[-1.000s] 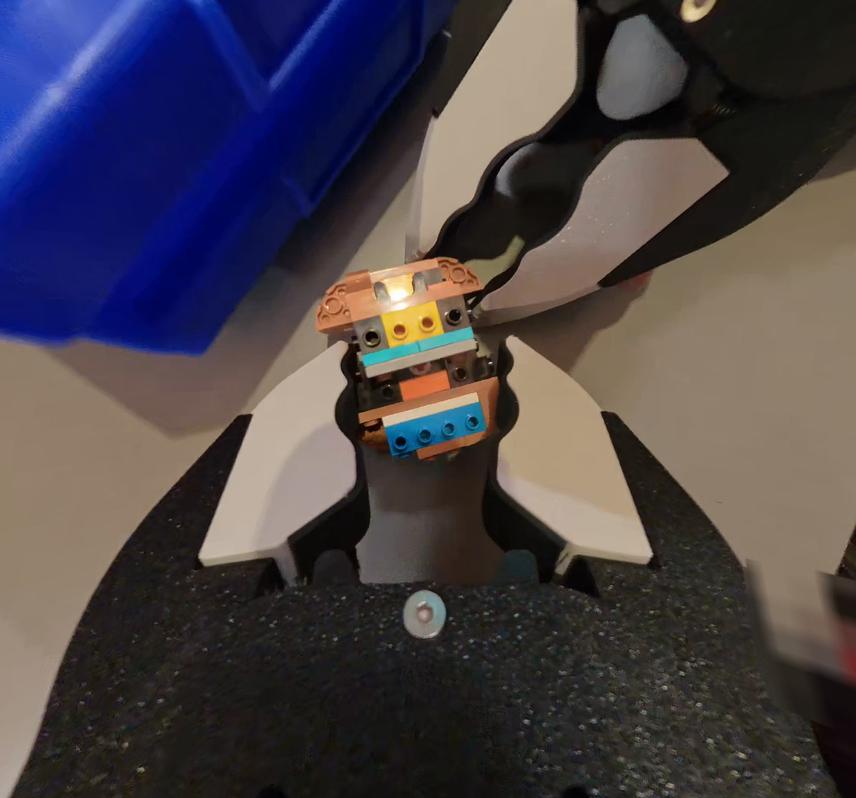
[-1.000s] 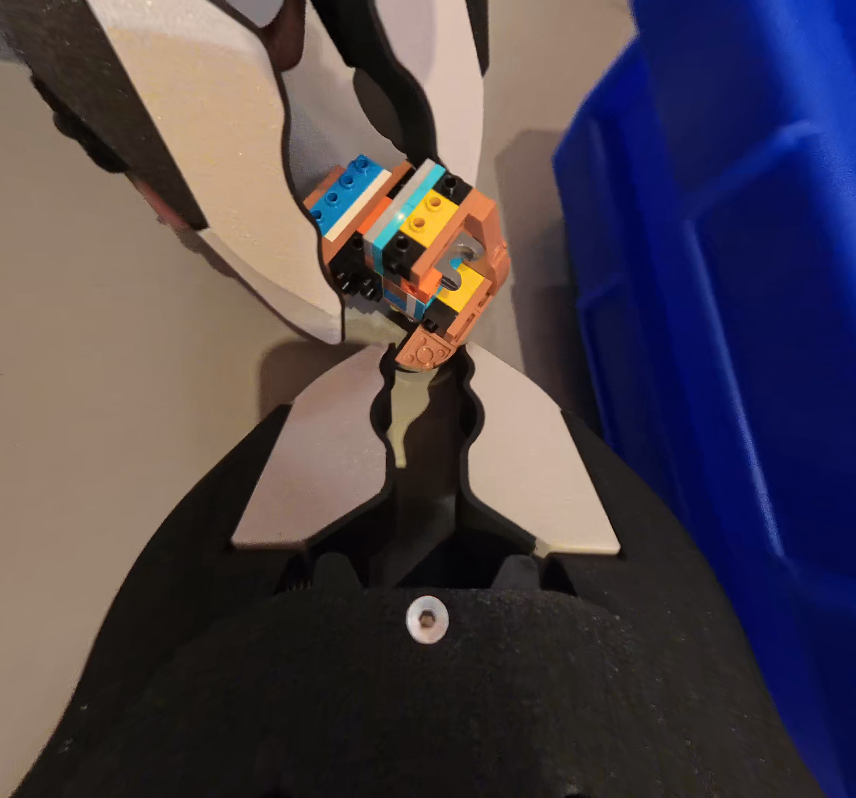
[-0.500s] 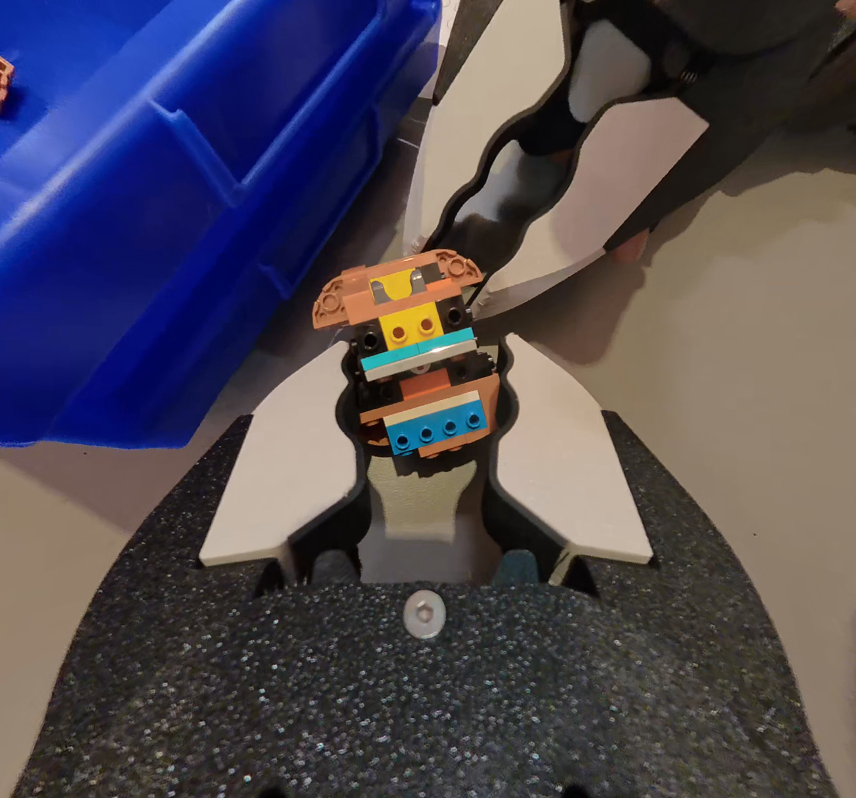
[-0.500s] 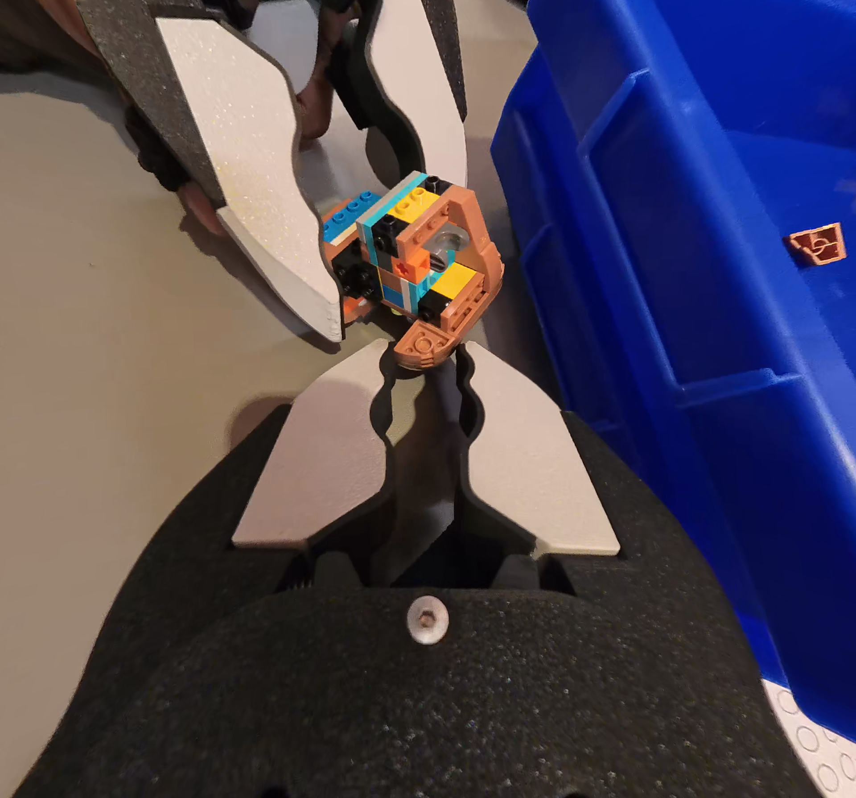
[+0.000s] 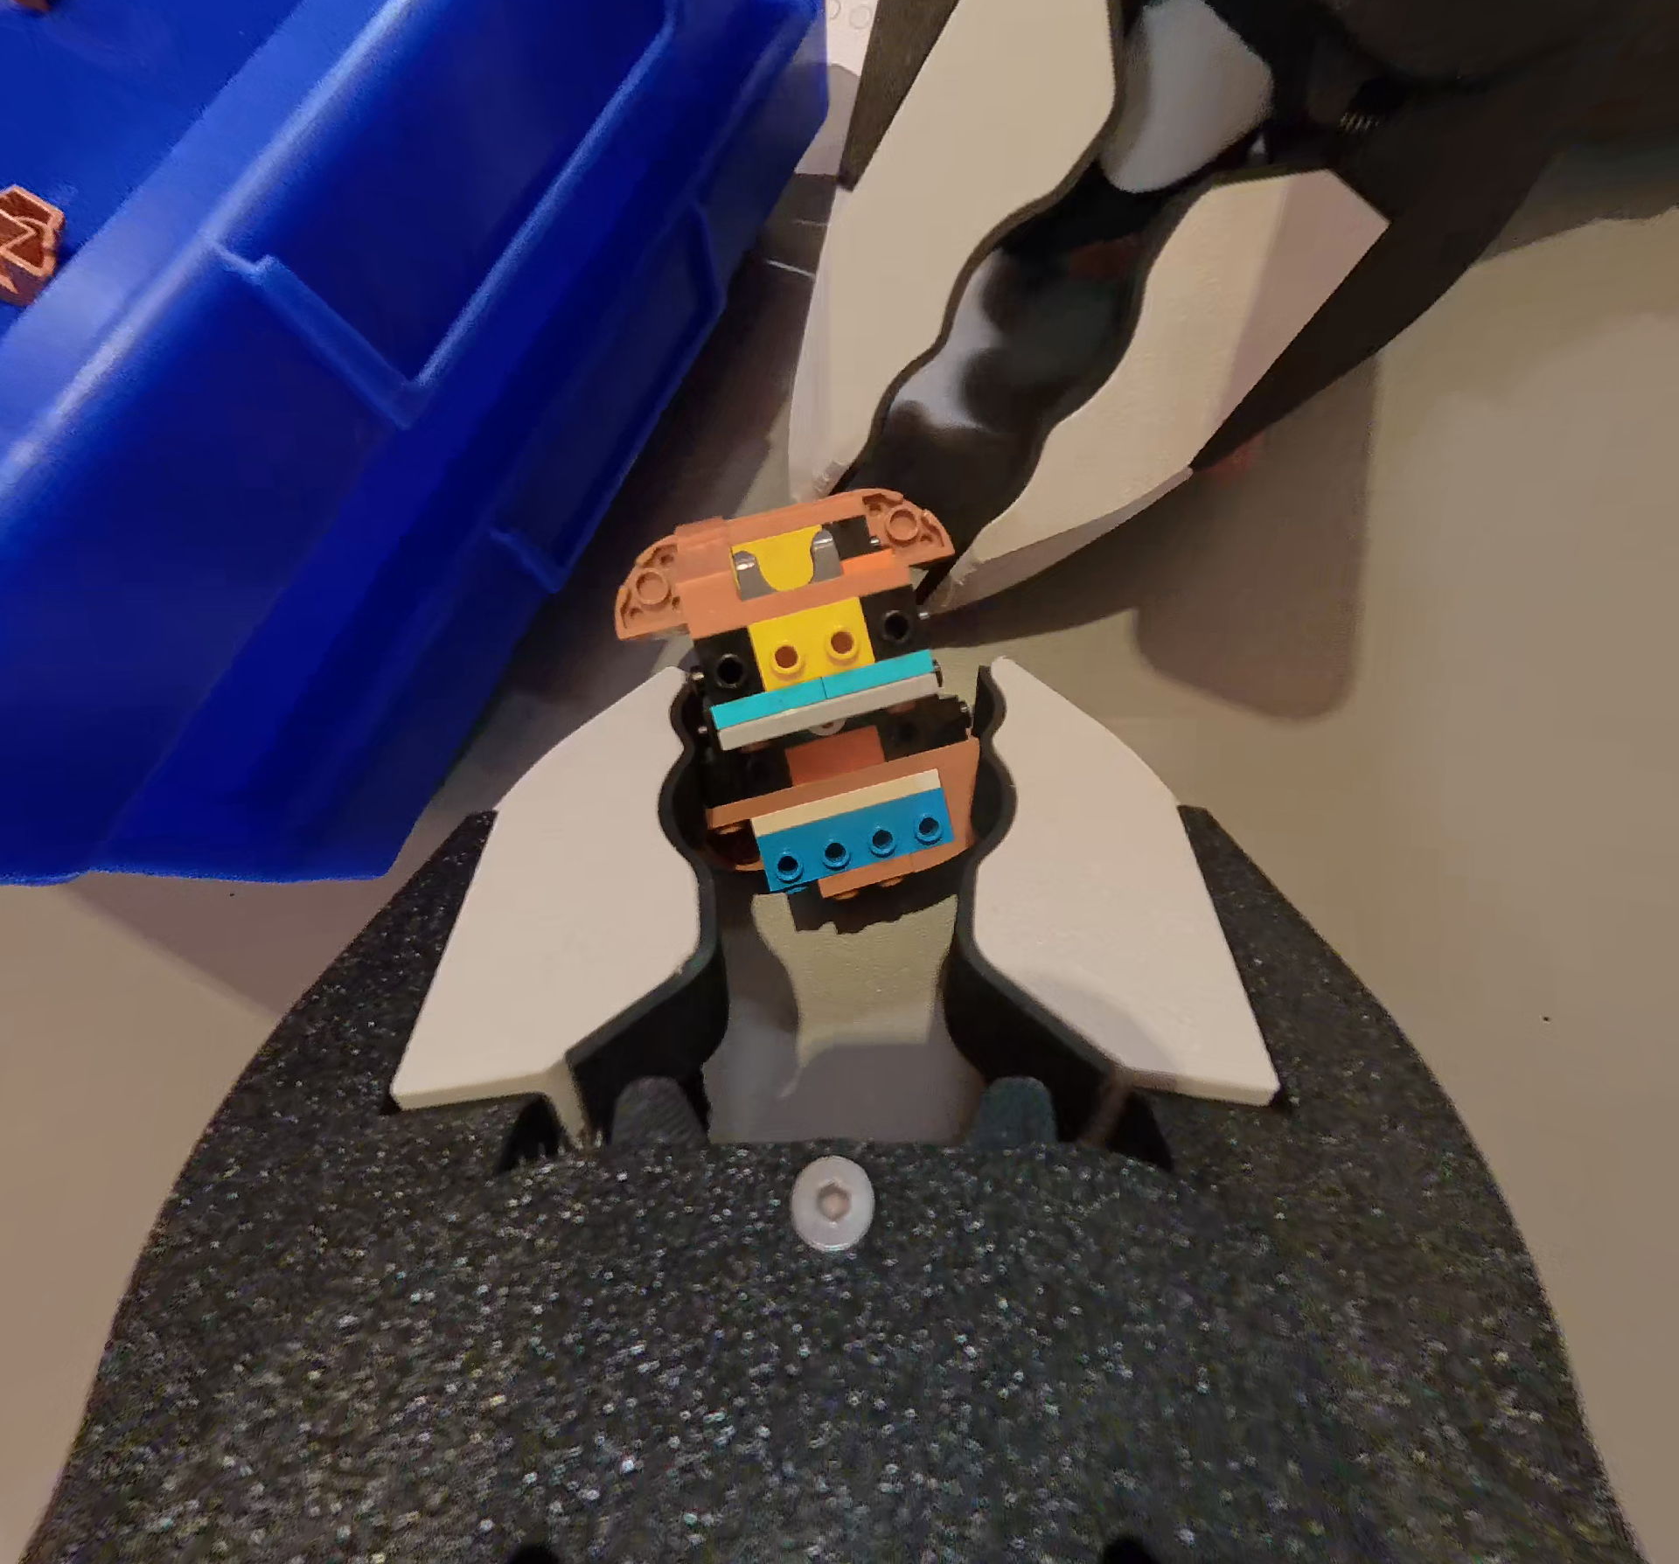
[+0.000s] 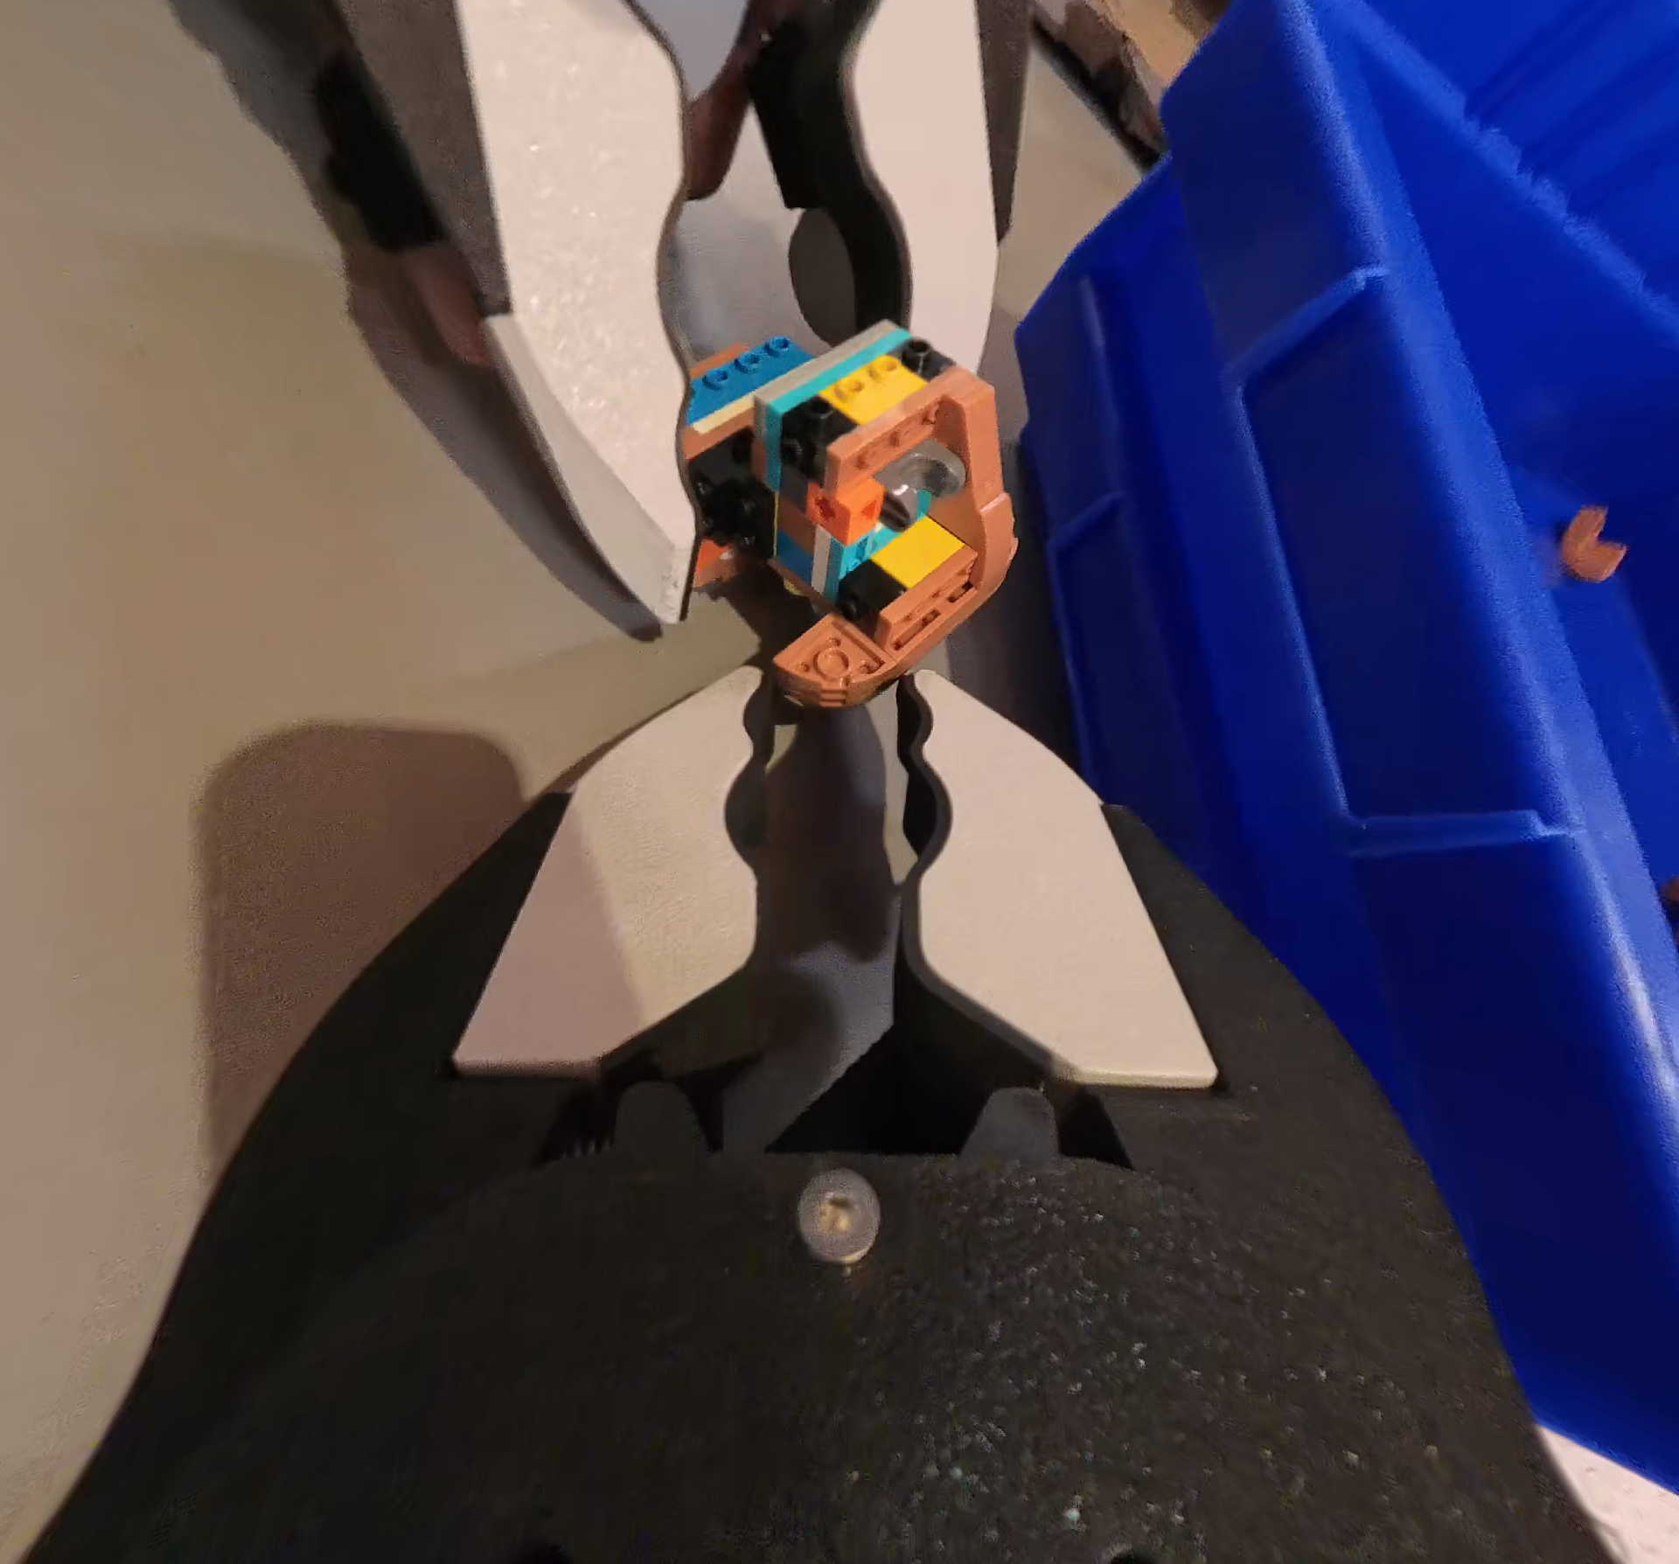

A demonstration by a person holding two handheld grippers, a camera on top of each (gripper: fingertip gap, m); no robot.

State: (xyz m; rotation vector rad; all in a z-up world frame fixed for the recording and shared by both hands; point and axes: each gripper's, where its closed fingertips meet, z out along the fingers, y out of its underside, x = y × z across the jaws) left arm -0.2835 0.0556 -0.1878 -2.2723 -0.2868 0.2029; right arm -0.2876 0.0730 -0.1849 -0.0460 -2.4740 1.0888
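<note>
Two grippers: both meet at one small multicoloured brick model, held above the beige tabletop.
Blue plastic bin: left of the model in the left wrist view, with brown brick pieces inside.
Left gripper: level, jaws clamped on the model's lower body.
Right gripper: angled in from opposite, tips pinching the model's brown curved end piece.

Left gripper: 2 fingers closed on something between the tips, pointing far. Right gripper: fingers nearly together, tips pinching; it faces the left one, reaching in from the far right, tips almost meeting.
</note>
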